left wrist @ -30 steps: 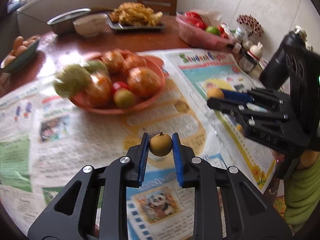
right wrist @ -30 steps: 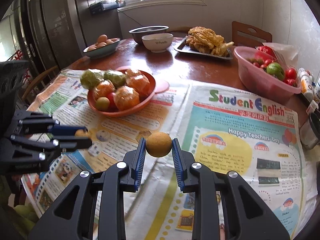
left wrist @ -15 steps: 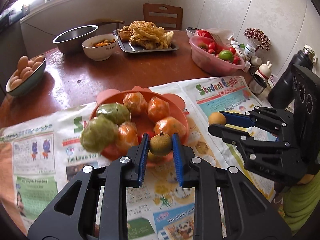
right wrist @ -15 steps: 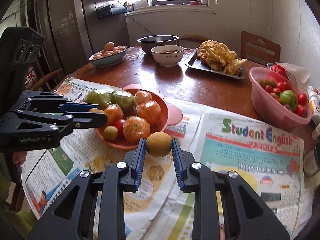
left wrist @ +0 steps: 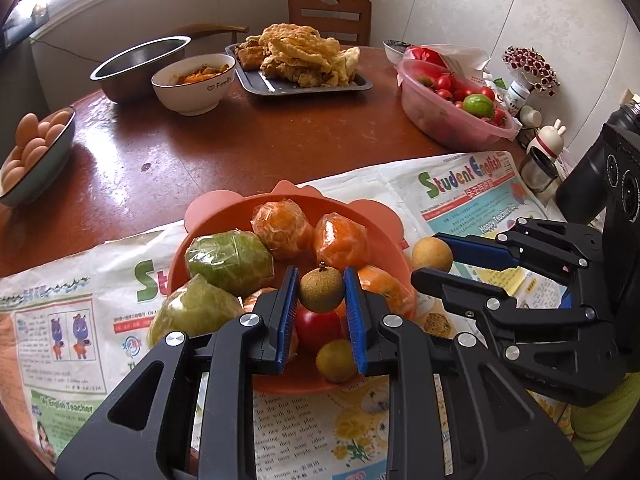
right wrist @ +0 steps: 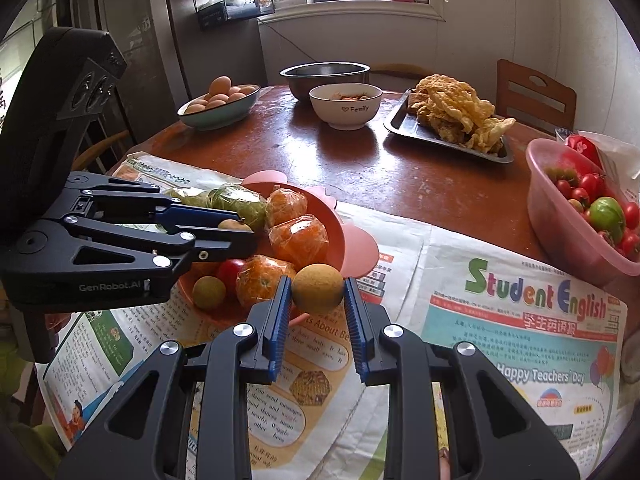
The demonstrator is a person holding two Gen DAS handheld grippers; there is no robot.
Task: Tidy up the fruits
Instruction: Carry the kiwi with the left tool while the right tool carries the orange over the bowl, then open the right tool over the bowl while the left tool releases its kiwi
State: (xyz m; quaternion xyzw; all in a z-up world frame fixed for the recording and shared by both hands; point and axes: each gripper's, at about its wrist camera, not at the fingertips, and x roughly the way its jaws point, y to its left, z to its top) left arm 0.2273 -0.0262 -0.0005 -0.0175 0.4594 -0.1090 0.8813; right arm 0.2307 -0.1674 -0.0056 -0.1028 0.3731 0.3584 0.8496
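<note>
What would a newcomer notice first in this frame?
Two small round brown fruits, one pinched in the left gripper over the orange fruit bowl, the other in the right gripper at the bowl's near rim. Wrapped oranges fill the bowl, on newspaper.

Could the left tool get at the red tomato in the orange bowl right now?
Probably not: the left tool is shut on a small brown fruit, so nothing is free to grip the red tomato just below it in the orange bowl.
</note>
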